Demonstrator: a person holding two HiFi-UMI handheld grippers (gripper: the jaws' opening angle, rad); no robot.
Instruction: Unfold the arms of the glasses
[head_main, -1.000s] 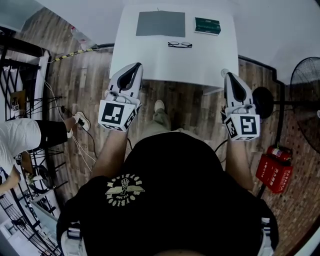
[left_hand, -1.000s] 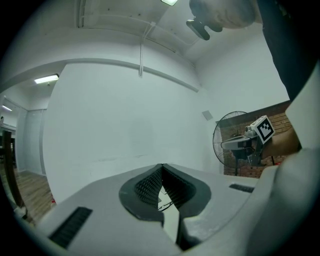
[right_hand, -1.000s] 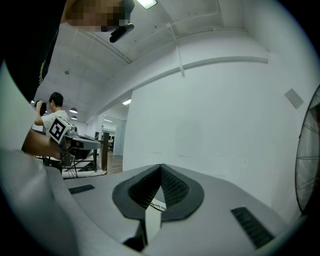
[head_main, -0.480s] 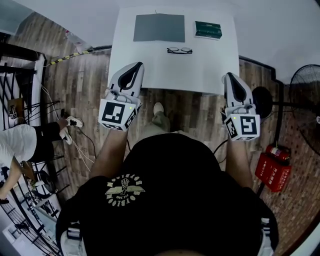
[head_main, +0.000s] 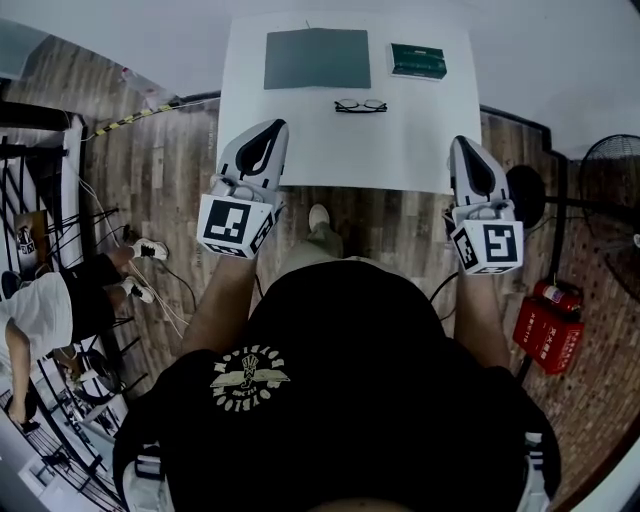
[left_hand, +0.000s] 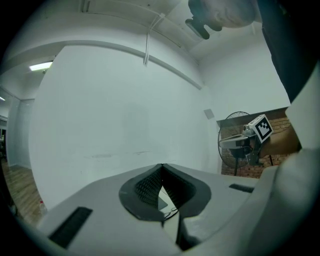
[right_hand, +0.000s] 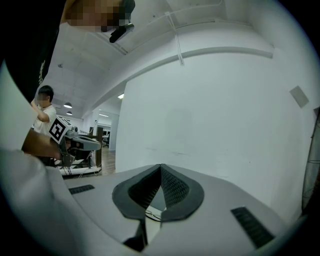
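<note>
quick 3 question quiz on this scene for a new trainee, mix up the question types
1. True or false: the glasses are held in the right gripper.
2. In the head view, what lies on the table just right of the grey mat?
A. a green box
B. a red extinguisher
C. a fan
3. Fill in the gap: the jaws of the left gripper stand ___ (apart / together).

Key
1. False: the glasses lie on the table, clear of both grippers.
2. A
3. together
</note>
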